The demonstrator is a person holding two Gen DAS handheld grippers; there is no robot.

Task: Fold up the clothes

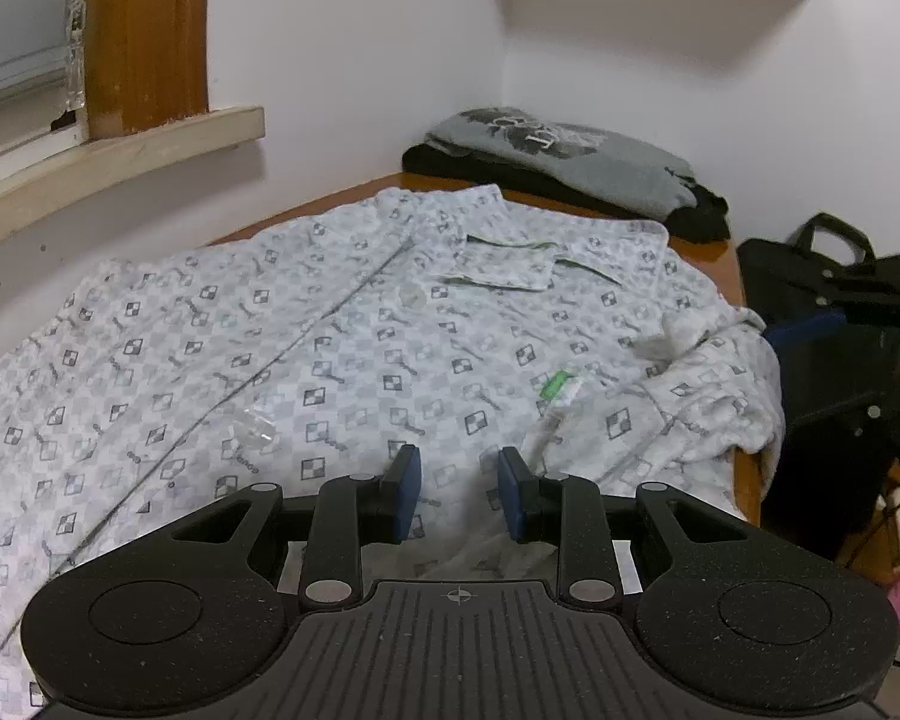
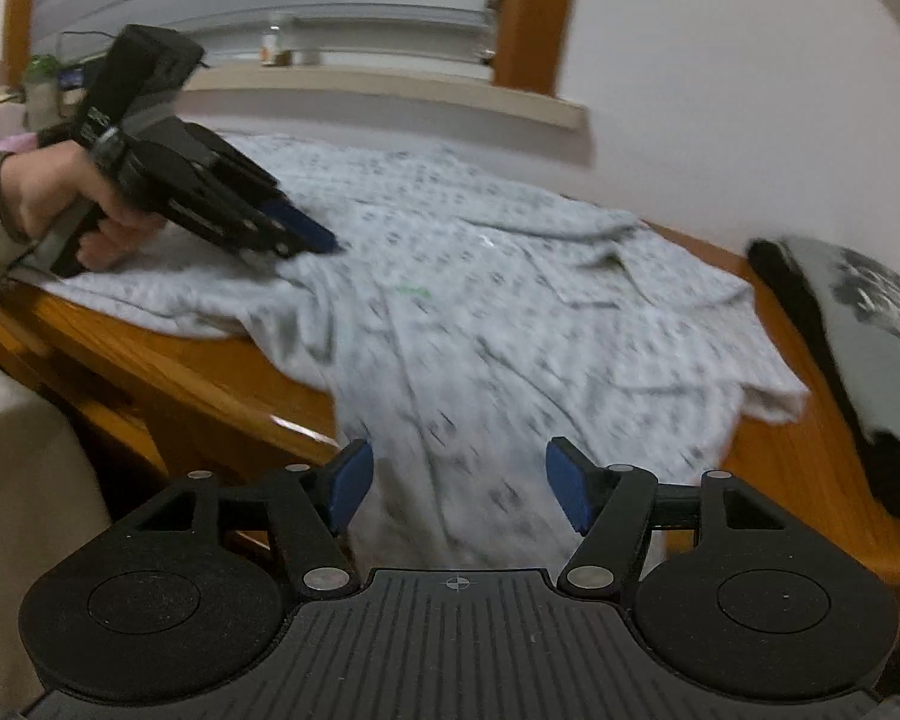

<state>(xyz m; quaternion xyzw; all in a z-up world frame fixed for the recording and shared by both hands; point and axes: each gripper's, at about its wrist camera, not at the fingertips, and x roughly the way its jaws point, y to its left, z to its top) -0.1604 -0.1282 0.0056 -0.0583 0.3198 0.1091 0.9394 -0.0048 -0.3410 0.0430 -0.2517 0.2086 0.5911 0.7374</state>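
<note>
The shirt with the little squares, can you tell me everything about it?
The shirt is white-grey cloth printed with small checkered squares. It lies spread, front up, on the wooden table, collar toward the corner, a green tag showing. One side hangs over the table edge. The left gripper touches it; the open right gripper is near the hanging part.

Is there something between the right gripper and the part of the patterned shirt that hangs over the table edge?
Nothing visible. The right gripper is open and the hanging part of the patterned shirt lies directly ahead between its fingers. The folded pile sits off to the side, not in the way.
</note>
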